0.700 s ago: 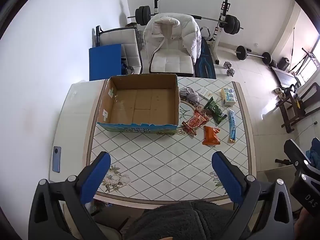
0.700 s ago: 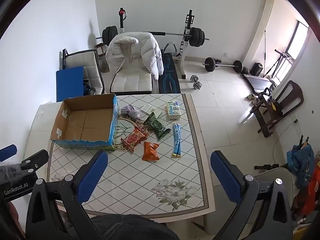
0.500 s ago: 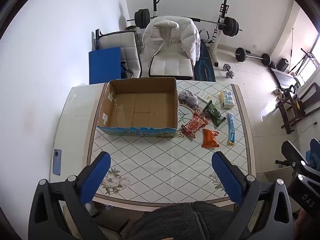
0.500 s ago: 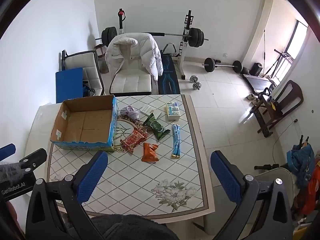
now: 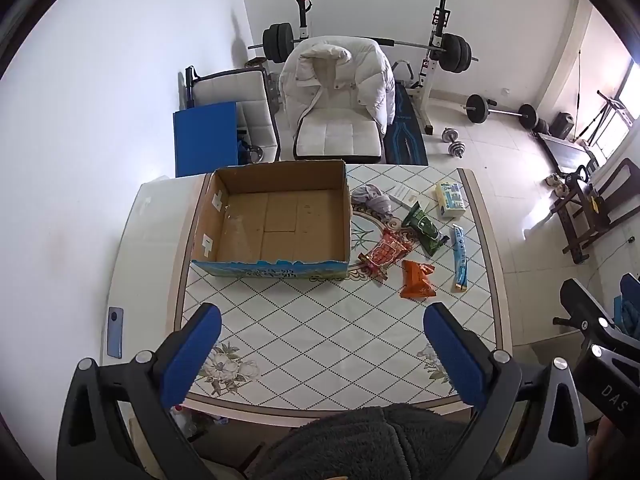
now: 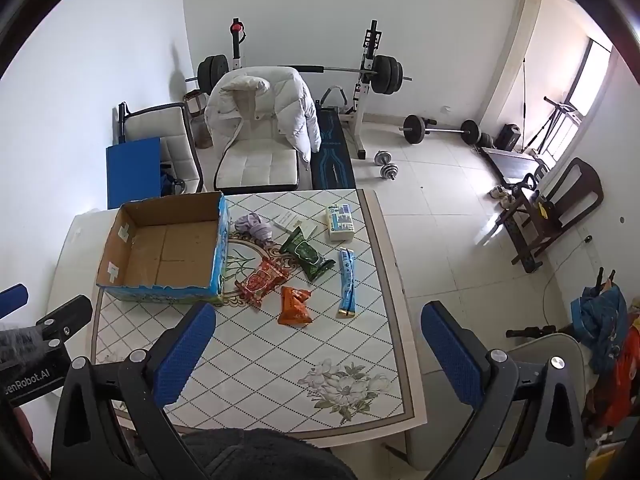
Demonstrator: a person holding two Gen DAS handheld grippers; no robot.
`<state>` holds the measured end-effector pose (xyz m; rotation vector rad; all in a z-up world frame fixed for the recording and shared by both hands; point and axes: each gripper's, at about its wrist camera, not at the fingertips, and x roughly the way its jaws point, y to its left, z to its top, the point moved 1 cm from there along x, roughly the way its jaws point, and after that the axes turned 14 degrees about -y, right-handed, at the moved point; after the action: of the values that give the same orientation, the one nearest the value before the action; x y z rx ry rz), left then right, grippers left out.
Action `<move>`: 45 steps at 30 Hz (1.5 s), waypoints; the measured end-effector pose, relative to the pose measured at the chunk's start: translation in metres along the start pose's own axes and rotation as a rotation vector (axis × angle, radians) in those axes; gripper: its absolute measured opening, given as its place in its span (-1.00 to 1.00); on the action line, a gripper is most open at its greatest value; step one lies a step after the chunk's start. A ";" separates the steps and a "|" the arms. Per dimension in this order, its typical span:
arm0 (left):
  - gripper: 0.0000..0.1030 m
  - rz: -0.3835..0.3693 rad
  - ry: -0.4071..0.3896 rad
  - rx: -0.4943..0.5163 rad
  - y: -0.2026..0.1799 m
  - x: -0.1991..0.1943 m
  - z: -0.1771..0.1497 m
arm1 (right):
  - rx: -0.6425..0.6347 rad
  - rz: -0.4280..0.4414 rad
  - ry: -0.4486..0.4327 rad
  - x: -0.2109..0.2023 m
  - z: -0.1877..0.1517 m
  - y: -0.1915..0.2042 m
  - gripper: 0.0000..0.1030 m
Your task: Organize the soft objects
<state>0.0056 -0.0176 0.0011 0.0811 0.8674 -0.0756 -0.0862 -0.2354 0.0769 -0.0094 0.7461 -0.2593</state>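
An empty cardboard box (image 5: 280, 220) (image 6: 168, 248) stands on the tiled table (image 5: 320, 332) (image 6: 280, 360). To its right lie a grey cloth (image 5: 374, 200) (image 6: 256, 226), a red packet (image 5: 384, 254) (image 6: 262, 282), a green packet (image 5: 424, 228) (image 6: 308, 254), an orange packet (image 5: 416, 280) (image 6: 294, 306), a long blue packet (image 5: 459, 256) (image 6: 346, 280) and a tissue pack (image 5: 451, 200) (image 6: 340, 222). My left gripper (image 5: 322, 344) and right gripper (image 6: 318, 344) are both open and empty, held high above the table's near edge.
A phone (image 5: 115, 338) lies on the white surface left of the table. A chair with a white jacket (image 5: 336, 92) stands behind the table. Weights and a rack (image 5: 440, 56) are at the back. A dark wooden chair (image 6: 560, 208) stands to the right.
Both grippers have risen and drawn back a little; the table and box look slightly smaller and farther. Nothing on the table has moved.
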 end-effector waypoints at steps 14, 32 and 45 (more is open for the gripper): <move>1.00 0.005 -0.020 -0.003 0.000 -0.006 0.003 | 0.000 -0.013 -0.010 -0.007 0.006 0.001 1.00; 1.00 0.010 -0.028 -0.001 0.003 -0.007 0.001 | 0.004 0.000 -0.025 -0.006 0.007 0.000 1.00; 1.00 0.011 -0.044 -0.007 0.003 -0.011 0.005 | 0.000 0.003 -0.052 -0.015 0.011 -0.002 1.00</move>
<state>0.0027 -0.0153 0.0130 0.0776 0.8229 -0.0640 -0.0894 -0.2351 0.0953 -0.0147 0.6939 -0.2554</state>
